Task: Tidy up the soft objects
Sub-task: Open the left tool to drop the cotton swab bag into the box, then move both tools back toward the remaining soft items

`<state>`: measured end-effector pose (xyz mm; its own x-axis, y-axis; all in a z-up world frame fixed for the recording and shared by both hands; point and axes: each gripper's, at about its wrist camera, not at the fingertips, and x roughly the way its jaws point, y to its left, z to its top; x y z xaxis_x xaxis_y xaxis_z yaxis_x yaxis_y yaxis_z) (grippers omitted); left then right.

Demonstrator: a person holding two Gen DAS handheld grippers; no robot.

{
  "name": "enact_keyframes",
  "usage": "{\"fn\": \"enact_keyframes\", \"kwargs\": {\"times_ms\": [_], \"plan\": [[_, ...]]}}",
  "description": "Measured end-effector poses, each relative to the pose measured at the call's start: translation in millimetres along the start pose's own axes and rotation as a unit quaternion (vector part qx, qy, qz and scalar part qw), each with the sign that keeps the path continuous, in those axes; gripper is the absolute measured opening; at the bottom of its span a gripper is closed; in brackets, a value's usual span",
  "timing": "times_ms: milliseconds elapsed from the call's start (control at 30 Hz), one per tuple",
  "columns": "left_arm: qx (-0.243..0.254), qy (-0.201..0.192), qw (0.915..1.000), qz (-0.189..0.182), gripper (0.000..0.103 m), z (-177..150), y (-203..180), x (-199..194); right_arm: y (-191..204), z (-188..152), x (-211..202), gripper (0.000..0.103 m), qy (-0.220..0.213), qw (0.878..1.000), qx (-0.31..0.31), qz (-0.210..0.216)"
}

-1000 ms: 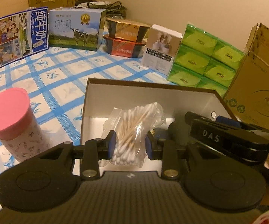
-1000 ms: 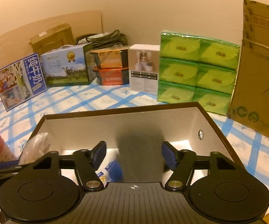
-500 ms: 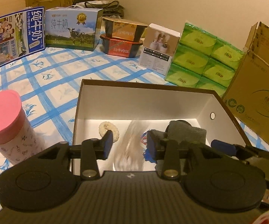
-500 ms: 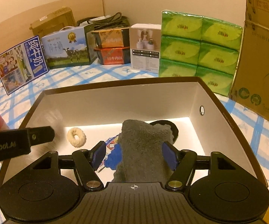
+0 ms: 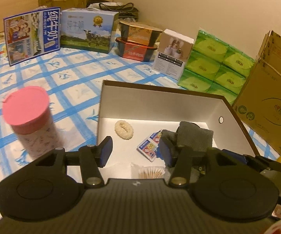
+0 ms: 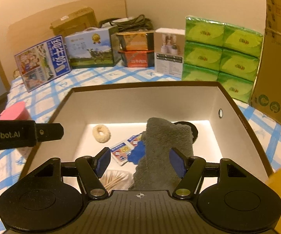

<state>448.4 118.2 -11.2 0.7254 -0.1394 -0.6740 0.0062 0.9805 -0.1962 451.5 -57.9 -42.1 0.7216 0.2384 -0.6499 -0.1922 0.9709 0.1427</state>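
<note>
The bag of cotton swabs (image 5: 151, 172) is half hidden behind the left gripper (image 5: 134, 151), whose empty jaws are opening. The right gripper (image 6: 140, 160) stands wide around the grey towel (image 6: 165, 152), maybe not squeezing it. Both hang over the box (image 6: 140, 101).

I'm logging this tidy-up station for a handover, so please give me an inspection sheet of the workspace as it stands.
Surface: blue-checked cloth, wrinkle-free where visible.
Job's things: open box holds a grey towel, cream scrunchie, card packet, blue item and bag of cotton swabs.
Clutter: pink-lidded canister outside the box; milk cartons, food tubs, white carton, green tissue packs, cardboard box along the wall.
Grippers: left gripper jaws opening, nothing between them, above the swabs; right gripper open astride the towel.
Cables: dark cords at the back wall.
Surroundings: plain wall, wooden board.
</note>
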Motion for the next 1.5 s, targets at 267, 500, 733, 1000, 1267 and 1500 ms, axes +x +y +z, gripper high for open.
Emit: {"fn": "enact_keyframes", "kwargs": {"times_ms": [267,500,733,1000,1267,1500], "plan": [[0.001,-0.008,0.9998,0.016,0.05,-10.4,-0.7,-51.7,9.6,-5.2,-48.1,0.067,-0.019,0.999,-0.015,0.034],[-0.01,-0.013,0.9997,0.017,0.051,-35.4,-6.7,-103.6,8.3,-22.1,-101.8,0.067,-0.027,0.998,-0.019,0.061],[-0.012,-0.016,0.9997,0.016,0.051,-68.4,-21.8,-156.5,-8.0,-48.0,-154.0,0.067,-0.024,0.996,-0.001,0.08],[-0.007,-0.021,0.9996,0.02,0.051,-109.1,-46.3,-201.8,-27.8,-77.7,-203.5,0.067,-0.022,0.996,0.01,0.087],[-0.022,-0.018,0.9995,0.013,0.051,-147.2,-59.7,-232.1,-36.5,-105.9,-233.5,0.067,-0.018,0.996,0.01,0.086],[-0.021,-0.015,0.9995,0.017,0.051,-172.3,-67.1,-247.7,-40.0,-129.8,-246.4,0.067,-0.007,0.996,0.006,0.085]]}}
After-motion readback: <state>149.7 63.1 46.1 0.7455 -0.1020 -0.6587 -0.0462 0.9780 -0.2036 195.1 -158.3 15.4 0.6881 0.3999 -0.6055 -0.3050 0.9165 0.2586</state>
